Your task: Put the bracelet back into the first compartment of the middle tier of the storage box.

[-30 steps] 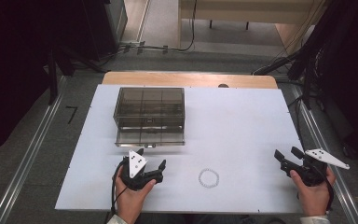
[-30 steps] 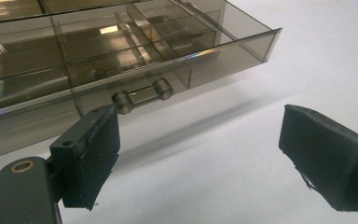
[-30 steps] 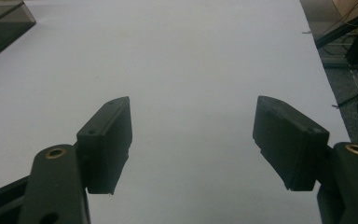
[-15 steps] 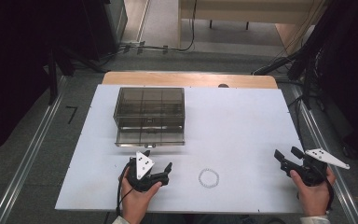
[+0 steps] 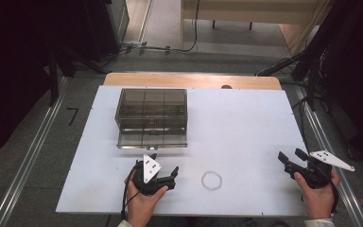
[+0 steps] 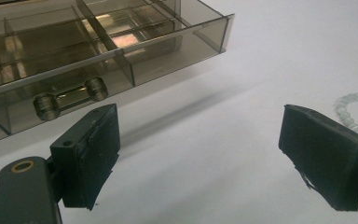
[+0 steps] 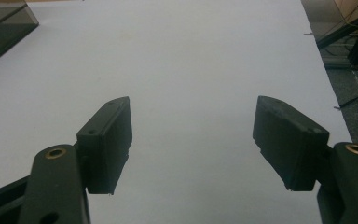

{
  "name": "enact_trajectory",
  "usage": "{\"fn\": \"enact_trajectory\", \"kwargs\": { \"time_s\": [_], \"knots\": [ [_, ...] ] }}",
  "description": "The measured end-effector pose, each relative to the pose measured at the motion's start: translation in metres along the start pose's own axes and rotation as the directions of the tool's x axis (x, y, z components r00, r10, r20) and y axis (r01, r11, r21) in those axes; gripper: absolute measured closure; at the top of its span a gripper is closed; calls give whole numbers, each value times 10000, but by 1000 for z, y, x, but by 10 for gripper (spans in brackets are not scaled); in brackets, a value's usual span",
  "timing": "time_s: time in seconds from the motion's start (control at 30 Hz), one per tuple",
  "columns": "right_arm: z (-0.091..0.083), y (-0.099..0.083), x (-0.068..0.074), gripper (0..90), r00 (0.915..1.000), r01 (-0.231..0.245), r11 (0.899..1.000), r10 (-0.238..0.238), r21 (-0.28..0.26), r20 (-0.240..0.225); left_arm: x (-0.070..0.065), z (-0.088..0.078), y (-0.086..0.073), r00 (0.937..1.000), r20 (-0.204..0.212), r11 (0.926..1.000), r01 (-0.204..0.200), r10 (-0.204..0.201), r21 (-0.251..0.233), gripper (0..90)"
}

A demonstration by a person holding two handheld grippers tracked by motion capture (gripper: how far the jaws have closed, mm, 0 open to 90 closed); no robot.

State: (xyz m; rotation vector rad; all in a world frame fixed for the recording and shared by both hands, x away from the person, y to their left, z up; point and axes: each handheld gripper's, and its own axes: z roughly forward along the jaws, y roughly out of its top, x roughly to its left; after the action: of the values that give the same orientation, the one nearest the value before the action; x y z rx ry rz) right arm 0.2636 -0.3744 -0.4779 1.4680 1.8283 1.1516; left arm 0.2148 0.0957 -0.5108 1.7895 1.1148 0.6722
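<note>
From the high view, we see our left gripper (image 5: 163, 174) low on the white table (image 5: 246, 127), its jaws spread and aimed toward our right, where a small beaded bracelet (image 5: 211, 180) lies flat as a closed ring. The bracelet sits near the left gripper and well apart from the right gripper (image 5: 294, 158), which rests by the table's right edge with its jaws also spread. A smoky clear organizer box (image 5: 152, 117) stands just beyond the left gripper, its lower drawer pulled partly out toward us. We judge the left hand (image 5: 142, 198) the nearer one by far, so the bracelet is its to take.

From the left gripper view, our jaws stand wide with nothing between them. The bracelet (image 6: 354, 109) shows at the right edge, just past the right-hand pad (image 6: 319, 161), so it lies off to that side rather than in the gap. The open drawer (image 6: 98, 60), with its dividers and a small two-knob handle (image 6: 70, 99), lies ahead and to the left. We think the coming move turns on swinging the jaws rightward until the ring falls between them.

From the right gripper view, our jaws stand wide over bare table (image 7: 191, 70), holding nothing; a corner of the box (image 7: 2, 23) shows at upper left.
</note>
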Motion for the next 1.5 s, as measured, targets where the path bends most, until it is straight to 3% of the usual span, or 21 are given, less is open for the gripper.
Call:
{"fn": "enact_trajectory", "kwargs": {
  "time_s": [1.5],
  "knots": [
    [0, 1, 0, 269, 10000, -73, 10000, 73, -29, -38, -34, 17, 8, 9925, 1080, 9965, -631, 569, 547, 173]
  ]
}}
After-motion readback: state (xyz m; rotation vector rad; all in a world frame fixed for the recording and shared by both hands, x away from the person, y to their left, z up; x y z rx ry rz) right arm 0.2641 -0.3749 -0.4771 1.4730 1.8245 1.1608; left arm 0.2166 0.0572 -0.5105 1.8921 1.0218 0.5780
